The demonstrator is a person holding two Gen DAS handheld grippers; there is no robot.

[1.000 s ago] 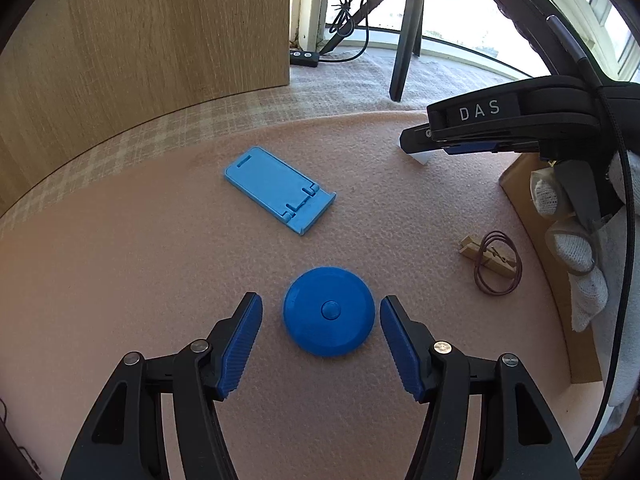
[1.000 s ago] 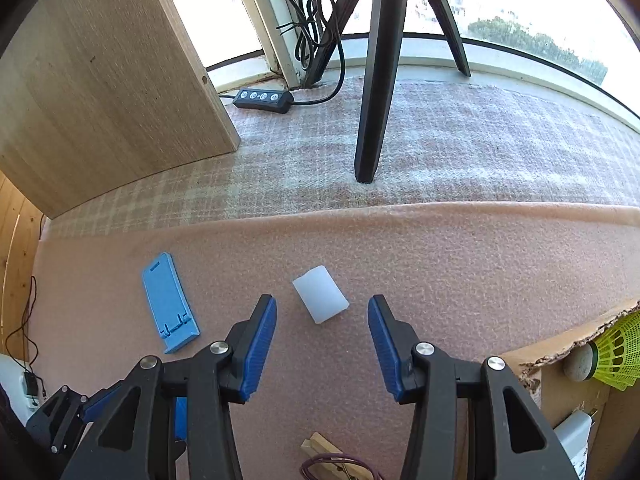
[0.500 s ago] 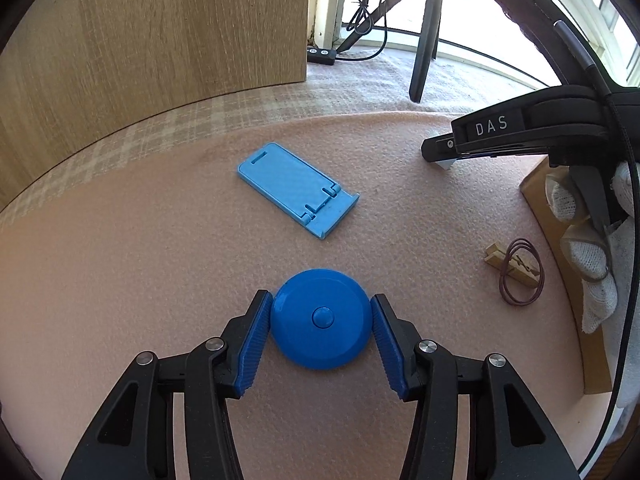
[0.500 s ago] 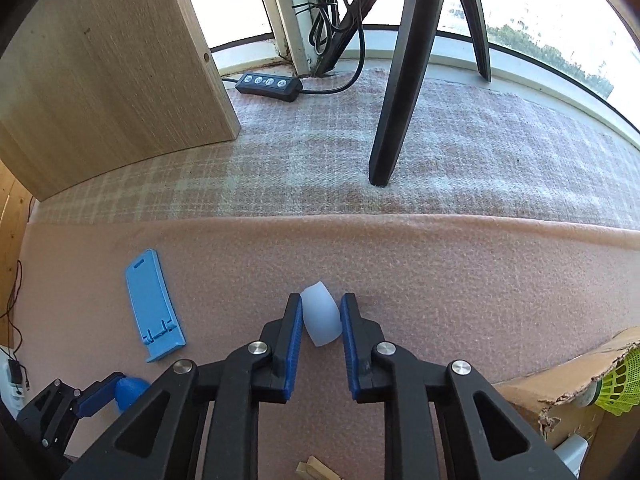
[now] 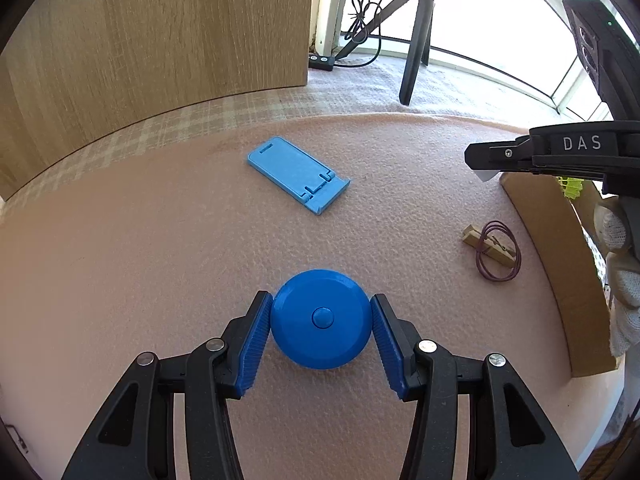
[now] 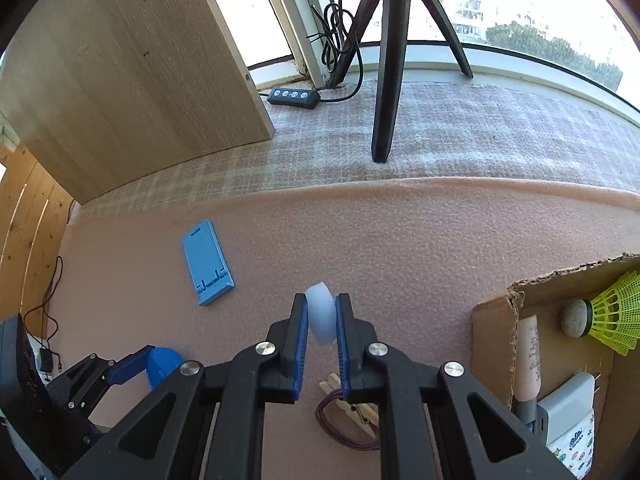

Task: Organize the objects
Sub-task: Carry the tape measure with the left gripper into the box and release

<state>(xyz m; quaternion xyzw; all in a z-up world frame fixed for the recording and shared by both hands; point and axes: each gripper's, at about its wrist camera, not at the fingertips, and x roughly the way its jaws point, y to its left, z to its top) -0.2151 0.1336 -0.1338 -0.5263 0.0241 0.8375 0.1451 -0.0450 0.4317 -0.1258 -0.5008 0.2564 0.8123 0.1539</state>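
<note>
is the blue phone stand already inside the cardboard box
No, the blue phone stand lies flat on the pink mat, well to the left of the cardboard box in the right wrist view.

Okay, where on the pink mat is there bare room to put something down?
The widest bare stretch of the pink mat lies left of the phone stand and the round blue case. Another runs from the stand toward the cardboard box, short of the tripod leg. It is crowded by the box, where the clothespin and hair tie lie.
</note>
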